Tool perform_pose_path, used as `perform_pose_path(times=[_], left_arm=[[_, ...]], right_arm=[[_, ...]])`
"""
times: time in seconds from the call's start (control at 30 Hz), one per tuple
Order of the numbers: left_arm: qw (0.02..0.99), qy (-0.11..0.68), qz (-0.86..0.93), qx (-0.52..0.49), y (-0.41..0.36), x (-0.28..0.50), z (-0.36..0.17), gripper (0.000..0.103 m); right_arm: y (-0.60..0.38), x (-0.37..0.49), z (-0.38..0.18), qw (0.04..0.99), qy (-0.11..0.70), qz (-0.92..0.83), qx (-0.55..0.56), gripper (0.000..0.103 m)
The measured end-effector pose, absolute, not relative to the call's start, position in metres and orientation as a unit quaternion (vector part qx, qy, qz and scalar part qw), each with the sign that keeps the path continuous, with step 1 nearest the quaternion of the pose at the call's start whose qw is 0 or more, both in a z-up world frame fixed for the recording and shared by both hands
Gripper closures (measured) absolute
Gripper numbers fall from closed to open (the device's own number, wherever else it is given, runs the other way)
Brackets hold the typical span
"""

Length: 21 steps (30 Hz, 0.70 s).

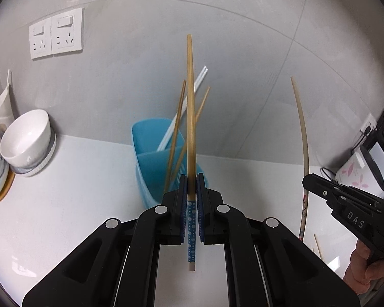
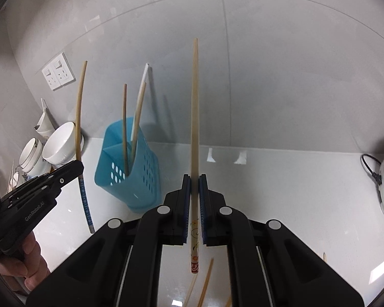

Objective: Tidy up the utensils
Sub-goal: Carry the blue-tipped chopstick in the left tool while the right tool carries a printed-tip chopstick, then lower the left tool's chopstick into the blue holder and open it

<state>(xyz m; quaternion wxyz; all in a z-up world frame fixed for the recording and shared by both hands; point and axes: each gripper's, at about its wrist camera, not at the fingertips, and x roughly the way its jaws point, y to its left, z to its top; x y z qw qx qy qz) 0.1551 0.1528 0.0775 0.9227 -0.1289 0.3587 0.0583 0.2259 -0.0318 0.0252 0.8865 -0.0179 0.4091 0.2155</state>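
While the left gripper clamps a bamboo chopstick with a blue white-dotted handle, the right gripper clamps another with a cartoon-printed handle. Both point up above the counter, near the blue holder holding three sticks.

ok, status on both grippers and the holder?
Left gripper shut on blue-dotted chopstick. Right gripper shut on cartoon-print chopstick. Blue holder upright, several sticks in. Path clear.
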Motion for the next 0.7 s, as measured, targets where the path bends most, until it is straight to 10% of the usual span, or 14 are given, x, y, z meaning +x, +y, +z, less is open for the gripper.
perform_pose_path(times=[0.7], left_arm=[[0.956, 0.252, 0.076, -0.127, 0.179, 0.201, 0.081, 0.097]], right_arm=[[0.002, 0.258, 0.022, 0.882, 0.394, 0.259, -0.008, 0.097]])
